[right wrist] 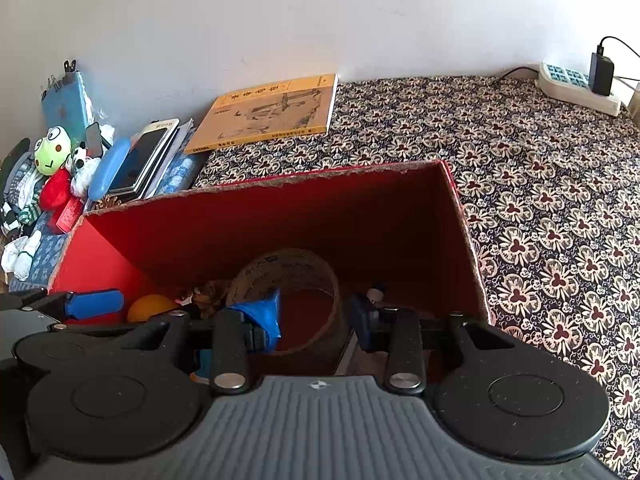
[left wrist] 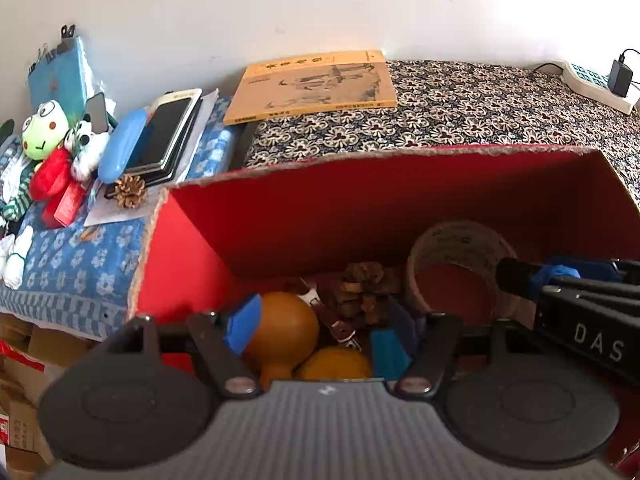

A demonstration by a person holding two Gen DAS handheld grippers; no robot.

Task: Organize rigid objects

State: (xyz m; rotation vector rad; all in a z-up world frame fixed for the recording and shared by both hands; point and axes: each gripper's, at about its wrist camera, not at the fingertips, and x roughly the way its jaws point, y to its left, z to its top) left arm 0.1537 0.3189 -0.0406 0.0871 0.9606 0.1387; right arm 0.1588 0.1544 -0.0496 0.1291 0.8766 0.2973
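Bystanders on the patterned cloth along the white wall

A yellow book [right wrist: 262, 114] lies flat by the wall [right wrist: 280, 12] on the dark floral cloth [right wrist: 540, 184]. Left of it, phones [left wrist: 166, 136] are stacked beside a blue glasses case [left wrist: 120, 146], then a green frog plush [left wrist: 42, 132] with a panda plush [left wrist: 86, 150] touching it, on a blue patterned cloth [left wrist: 72, 264]. A white power strip [right wrist: 576, 88] with a black charger [right wrist: 601, 70] plugged in sits far right. Cardboard boxes [left wrist: 20, 360] show lower left
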